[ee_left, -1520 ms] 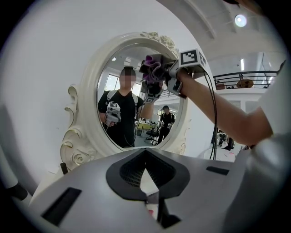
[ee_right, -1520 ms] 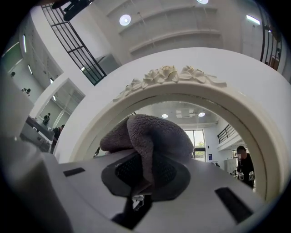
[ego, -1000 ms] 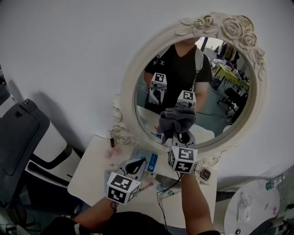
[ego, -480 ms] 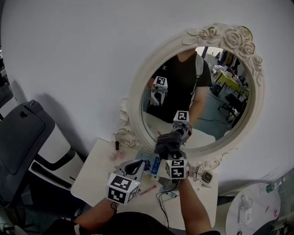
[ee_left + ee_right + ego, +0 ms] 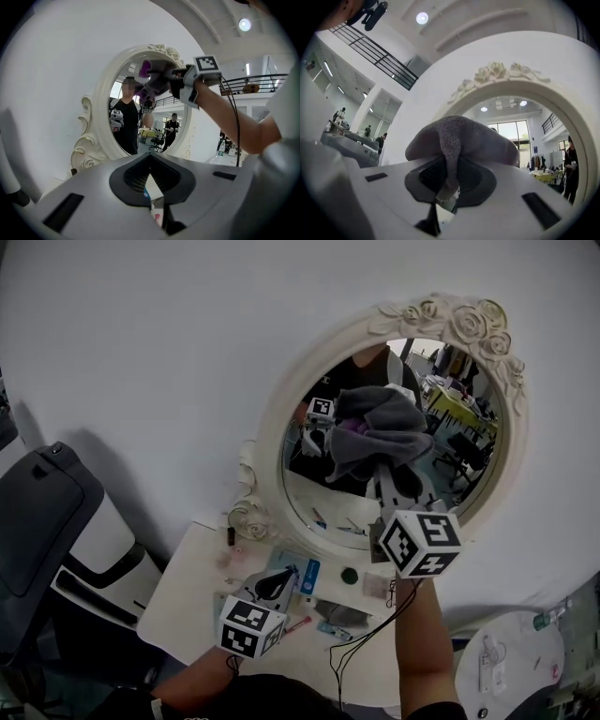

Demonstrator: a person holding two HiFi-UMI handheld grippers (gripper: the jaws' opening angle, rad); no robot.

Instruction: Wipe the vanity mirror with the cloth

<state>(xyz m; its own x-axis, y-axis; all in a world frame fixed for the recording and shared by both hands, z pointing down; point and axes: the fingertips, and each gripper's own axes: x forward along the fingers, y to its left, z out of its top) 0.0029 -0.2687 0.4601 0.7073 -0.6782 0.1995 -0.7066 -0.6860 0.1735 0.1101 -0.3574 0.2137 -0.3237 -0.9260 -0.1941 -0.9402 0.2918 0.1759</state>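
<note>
Right fingers (image 5: 474, 181) pinching cloth (image 5: 464, 136) at upper mirror glass (image 5: 314, 491), inside rim; left fingers (image 5: 127, 176) pressed together, low.

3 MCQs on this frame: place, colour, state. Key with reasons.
1. Where is the cloth? A in a drawer; B on a shelf; C up in front of the mirror glass.
2. Frame colour of the vanity mirror? A black; B cream white; C gold.
3. The right gripper is: A shut on the cloth; B open, empty; C shut on a bottle.
Key: C, head view shows it raised at the glass; B, the carved rim is pale; A, its jaws pinch a cloth fold.
</note>
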